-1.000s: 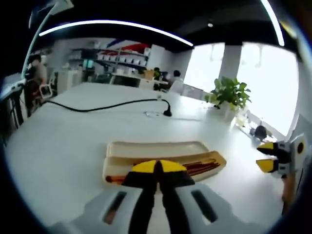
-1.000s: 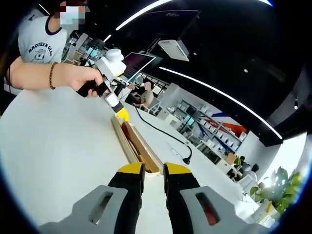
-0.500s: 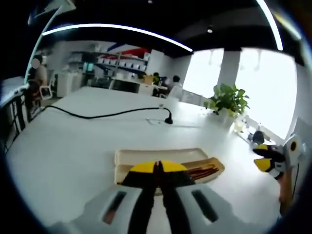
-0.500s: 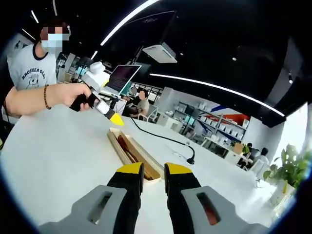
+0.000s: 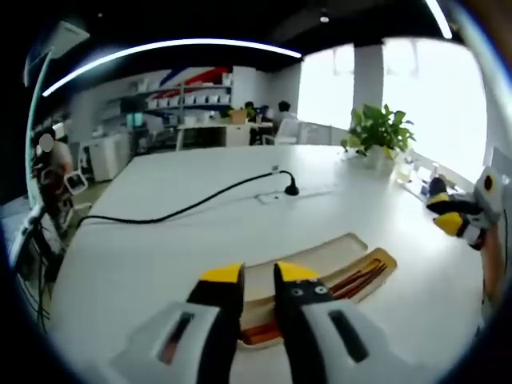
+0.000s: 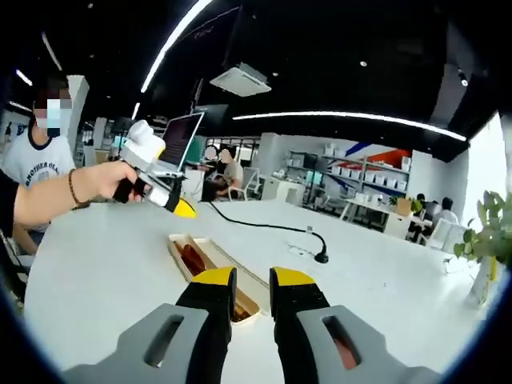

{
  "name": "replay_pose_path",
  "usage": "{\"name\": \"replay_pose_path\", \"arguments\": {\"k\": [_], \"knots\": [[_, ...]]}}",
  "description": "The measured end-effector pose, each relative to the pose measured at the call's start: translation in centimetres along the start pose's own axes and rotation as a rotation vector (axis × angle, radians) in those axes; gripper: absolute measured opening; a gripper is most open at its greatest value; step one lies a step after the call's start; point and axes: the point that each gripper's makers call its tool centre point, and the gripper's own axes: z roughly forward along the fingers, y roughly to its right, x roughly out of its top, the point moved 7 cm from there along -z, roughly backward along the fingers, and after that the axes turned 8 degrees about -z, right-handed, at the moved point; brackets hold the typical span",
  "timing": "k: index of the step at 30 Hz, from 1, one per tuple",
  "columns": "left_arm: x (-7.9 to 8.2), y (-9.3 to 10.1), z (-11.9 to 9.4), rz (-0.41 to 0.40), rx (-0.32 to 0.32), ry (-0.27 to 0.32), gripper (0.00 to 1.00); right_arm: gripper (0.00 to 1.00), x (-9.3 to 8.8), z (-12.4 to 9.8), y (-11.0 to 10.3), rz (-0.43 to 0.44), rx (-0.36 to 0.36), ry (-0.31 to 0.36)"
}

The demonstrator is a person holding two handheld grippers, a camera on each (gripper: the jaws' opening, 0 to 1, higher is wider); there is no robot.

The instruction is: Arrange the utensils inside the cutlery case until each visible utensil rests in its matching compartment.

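Observation:
A beige cutlery case (image 5: 330, 254) lies on the white table, with reddish-brown utensils (image 5: 358, 278) in its near compartment. My left gripper (image 5: 258, 277) hovers just over the case's near end, its yellow-tipped jaws a little apart and holding nothing. In the right gripper view the case (image 6: 226, 272) runs away from my right gripper (image 6: 252, 280), whose jaws stand slightly open and empty just short of the case's near end. A person's hand holds the left gripper (image 6: 178, 206) above the case's far end. The right gripper (image 5: 458, 218) hangs at the table's right edge.
A black cable (image 5: 200, 204) with a plug crosses the table beyond the case. A potted plant (image 5: 382, 132) stands at the far right by the window. A person (image 6: 44, 164) sits at the table's left side, with a laptop (image 6: 181, 141) behind the hand.
My left gripper's jaws, shut before, have parted. Both cameras have swung; the case now sits lower and to the right in the left gripper view. The right jaws keep the same gap.

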Motion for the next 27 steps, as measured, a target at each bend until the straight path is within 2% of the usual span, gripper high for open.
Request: {"name": "replay_pose_path", "arguments": {"k": [1, 5, 8, 9, 11, 12, 14, 18, 21, 23, 24, 27], "knots": [[0.2, -0.2, 0.3, -0.006, 0.006, -0.011, 0.18, 0.16, 0.0, 0.5, 0.6, 0.026, -0.004, -0.034], [0.2, -1.1, 1.3, -0.009, 0.031, -0.068, 0.21, 0.17, -0.1, 2.0, 2.9, -0.069, -0.063, -0.141], [-0.5, -1.5, 2.1, -0.057, 0.013, -0.144, 0.25, 0.21, -0.6, 2.8, 3.5, -0.037, -0.055, -0.2], [-0.9, -1.8, 2.5, -0.076, 0.009, -0.178, 0.26, 0.22, -1.1, 3.1, 3.8, 0.009, -0.062, -0.236], [-1.3, -2.5, 3.2, -0.124, 0.023, -0.196, 0.27, 0.26, -1.8, 3.7, 4.3, 0.066, -0.071, -0.286], [-1.6, -2.6, 3.4, -0.124, 0.023, -0.209, 0.27, 0.27, -2.1, 4.0, 4.4, 0.088, -0.075, -0.3], [-2.0, -3.0, 3.8, -0.163, 0.029, -0.237, 0.28, 0.26, -2.9, 4.7, 4.6, 0.1, -0.066, -0.329], [-2.4, -3.1, 4.4, -0.242, 0.012, -0.271, 0.29, 0.25, -4.9, 6.0, 4.9, 0.229, -0.04, -0.441], [-2.4, -3.4, 4.5, -0.29, 0.026, -0.26, 0.29, 0.21, -5.8, 6.8, 6.3, 0.37, -0.099, -0.447], [-2.2, -3.4, 4.4, -0.272, 0.042, -0.264, 0.3, 0.21, -6.3, 7.0, 6.7, 0.453, -0.11, -0.485], [-1.9, -3.7, 4.6, -0.266, 0.043, -0.273, 0.32, 0.21, -6.3, 7.1, 6.8, 0.472, -0.093, -0.497], [-1.8, -3.7, 4.7, -0.286, 0.053, -0.283, 0.36, 0.21, -5.9, 7.5, 6.8, 0.44, -0.082, -0.486]]}}
